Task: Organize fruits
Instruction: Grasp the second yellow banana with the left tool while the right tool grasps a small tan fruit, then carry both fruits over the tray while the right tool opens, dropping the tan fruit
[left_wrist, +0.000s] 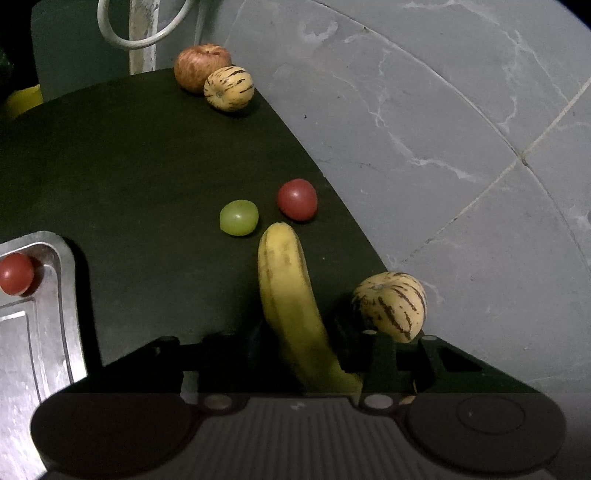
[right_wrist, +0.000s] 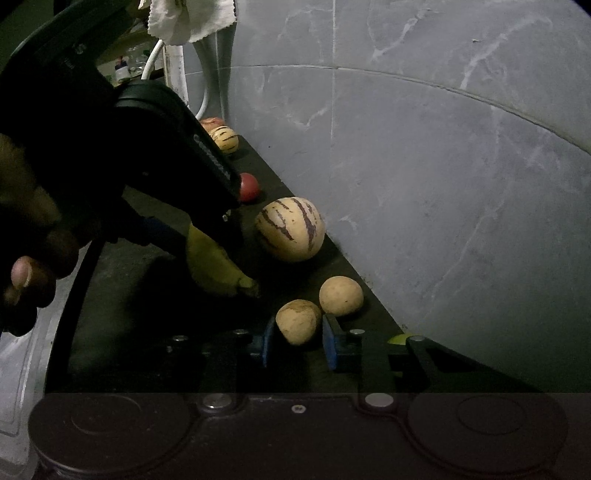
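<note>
Beside mat edge (left_wrist: 332, 192): striped melon (left_wrist: 389, 306)

Tray (left_wrist: 55, 288): brushed metal, shiny w/ grooves. Tabletop (left_wrist: 147, 166): dark, matt. Floor tiles (left_wrist: 443, 129): grey marble-look, smooth, slight sheen. Banana (left_wrist: 288, 295): smooth waxy skin. Tan fruit (right_wrist: 298, 321): dull, rough-ish. Cloth (right_wrist: 188, 18): white, frayed.

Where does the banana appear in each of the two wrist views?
Left wrist view: the banana is at lower centre, between the left gripper fingers.
Right wrist view: the banana is at centre-left, below the left gripper body.
Shared landmark: the striped melon, just right of the banana.
</note>
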